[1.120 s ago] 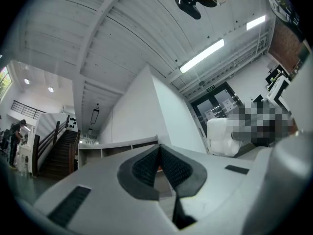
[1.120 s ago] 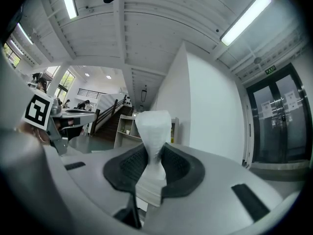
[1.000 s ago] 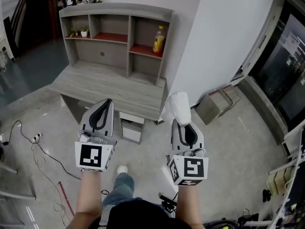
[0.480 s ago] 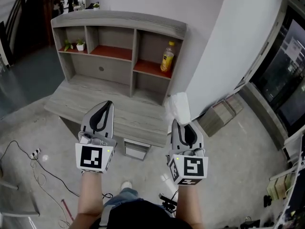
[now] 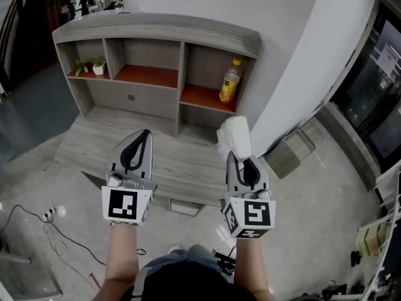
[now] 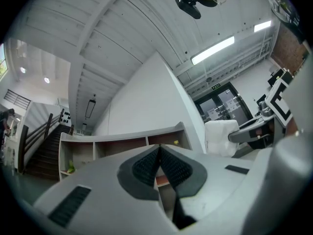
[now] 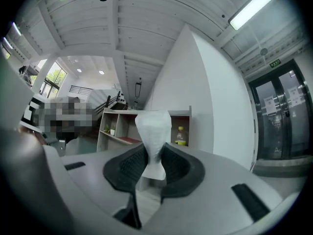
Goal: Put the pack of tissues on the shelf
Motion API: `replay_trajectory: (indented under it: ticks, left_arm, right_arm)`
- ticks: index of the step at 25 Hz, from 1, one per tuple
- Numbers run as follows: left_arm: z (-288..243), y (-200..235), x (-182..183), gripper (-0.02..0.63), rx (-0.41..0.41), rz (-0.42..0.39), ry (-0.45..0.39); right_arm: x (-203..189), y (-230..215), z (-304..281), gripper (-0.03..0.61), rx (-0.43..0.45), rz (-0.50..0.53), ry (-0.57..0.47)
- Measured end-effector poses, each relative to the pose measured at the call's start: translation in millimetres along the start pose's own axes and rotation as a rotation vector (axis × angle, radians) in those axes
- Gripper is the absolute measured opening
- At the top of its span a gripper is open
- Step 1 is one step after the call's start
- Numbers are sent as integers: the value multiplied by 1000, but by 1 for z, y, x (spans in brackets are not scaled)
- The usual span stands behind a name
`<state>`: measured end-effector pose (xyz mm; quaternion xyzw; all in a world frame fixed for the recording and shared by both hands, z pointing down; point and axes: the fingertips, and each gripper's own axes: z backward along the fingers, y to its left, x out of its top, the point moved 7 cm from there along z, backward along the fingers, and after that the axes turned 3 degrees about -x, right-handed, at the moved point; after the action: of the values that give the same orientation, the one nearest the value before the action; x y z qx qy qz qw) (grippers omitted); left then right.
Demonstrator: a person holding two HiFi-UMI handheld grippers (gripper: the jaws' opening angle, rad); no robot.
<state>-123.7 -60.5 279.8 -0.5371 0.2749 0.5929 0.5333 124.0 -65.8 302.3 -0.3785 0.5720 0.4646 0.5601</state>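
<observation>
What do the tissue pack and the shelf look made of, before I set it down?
Pack of tissues: soft white plastic film, it seems; it pinches in narrow where held. Shelf: grey wood-grain board, matte, probably laminate; reddish compartment floors.

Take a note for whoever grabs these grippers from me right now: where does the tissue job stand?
Left hand-held gripper: shut, empty.
Right hand-held gripper: shut on the tissues, pack sticking up from the jaws.
Shelf is ahead, past the desk; a bottle stands in its right bay.
Done: pack picked up.
Left: reach the shelf, set the pack down, let go.
</observation>
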Motion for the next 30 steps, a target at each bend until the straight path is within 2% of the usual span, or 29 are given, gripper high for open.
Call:
replay_trajectory:
  ticks: [6,12,30]
  left_arm:
    - [-24,9,-19,9,-17,2,17]
    - [-53,14,-35,9,-20,38,55]
    - [-174,56,-90,9,-3,4,63]
  right_arm:
    - [-11,1,-34,94,11,-49,21]
    - [-24,-4,-71,94,36,-65,39]
    - [-56,-32,-218,94,112,-206,70]
